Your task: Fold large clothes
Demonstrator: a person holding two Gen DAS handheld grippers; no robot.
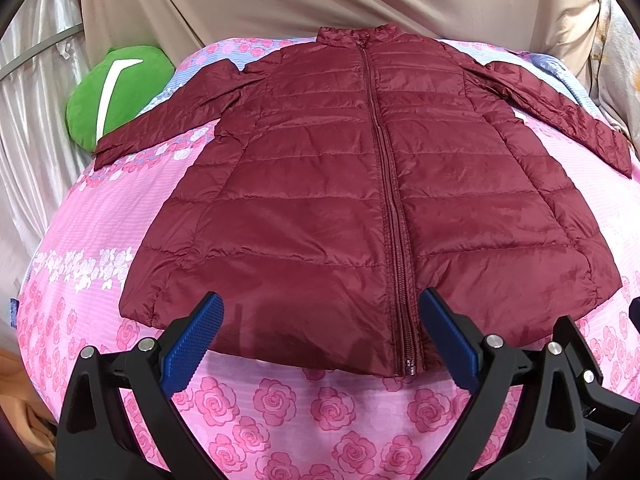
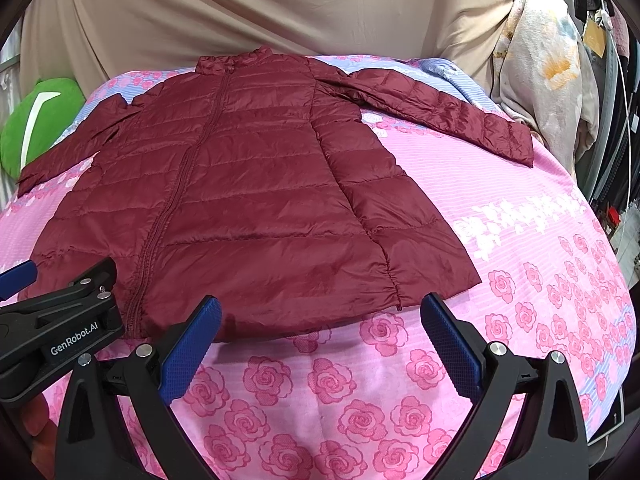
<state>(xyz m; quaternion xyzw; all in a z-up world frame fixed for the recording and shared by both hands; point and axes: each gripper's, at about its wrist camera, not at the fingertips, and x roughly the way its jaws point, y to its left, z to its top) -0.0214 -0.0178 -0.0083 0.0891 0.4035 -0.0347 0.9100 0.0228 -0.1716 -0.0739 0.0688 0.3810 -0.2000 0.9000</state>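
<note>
Item: maroon quilted jacket (image 1: 360, 200), zipped, spread flat front-up on rose-print bedspread (image 1: 280, 412), sleeves out at 10 and 2 o'clock; left gripper (image 1: 320, 312) and right gripper (image 2: 320, 312), fingers apart and empty, at hem; folding unstarted; next likely: grasp a sleeve.

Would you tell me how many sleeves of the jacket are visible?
2. One sleeve stretches left toward the green pillow; the other sleeve stretches right across the bedsheet. Neither is hidden or folded.

Left claw (image 1: 320, 320) and right claw (image 2: 320, 320) both gape wide, side by side.
</note>
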